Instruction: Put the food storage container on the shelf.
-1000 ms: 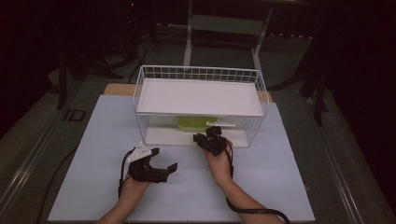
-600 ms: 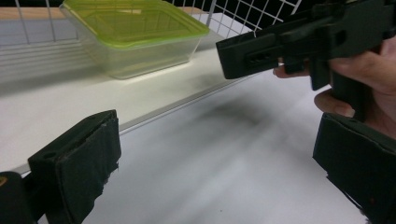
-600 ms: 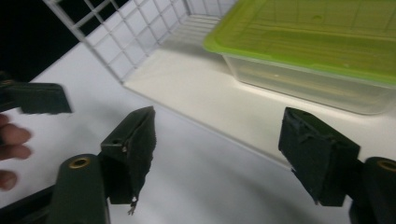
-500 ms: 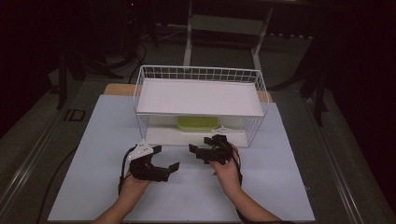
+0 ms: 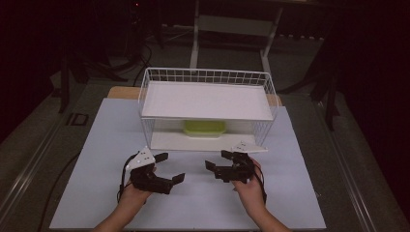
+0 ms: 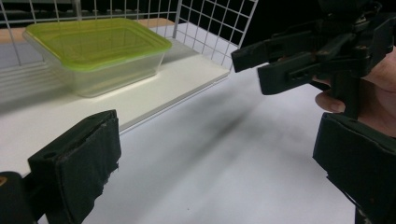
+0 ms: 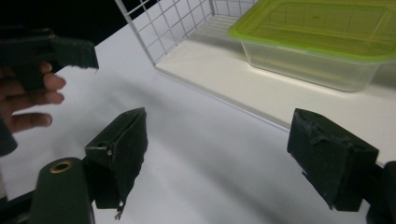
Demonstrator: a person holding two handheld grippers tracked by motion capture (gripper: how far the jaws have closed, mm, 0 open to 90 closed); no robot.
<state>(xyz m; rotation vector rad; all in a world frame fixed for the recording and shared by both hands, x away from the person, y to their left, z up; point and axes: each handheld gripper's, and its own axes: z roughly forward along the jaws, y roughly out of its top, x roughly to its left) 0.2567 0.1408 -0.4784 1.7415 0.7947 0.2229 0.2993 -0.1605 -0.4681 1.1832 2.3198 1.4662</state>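
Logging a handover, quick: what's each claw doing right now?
Left claw: open, empty.
Right claw: open, empty, jaws just opened.

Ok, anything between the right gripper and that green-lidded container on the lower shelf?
Nothing. In the right gripper view, bare table and bare shelf board separate the open right gripper from the container.

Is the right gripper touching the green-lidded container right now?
Apart. In the right gripper view, bare white surface separates the right gripper, jaws open, from the container on the rack's lower shelf.
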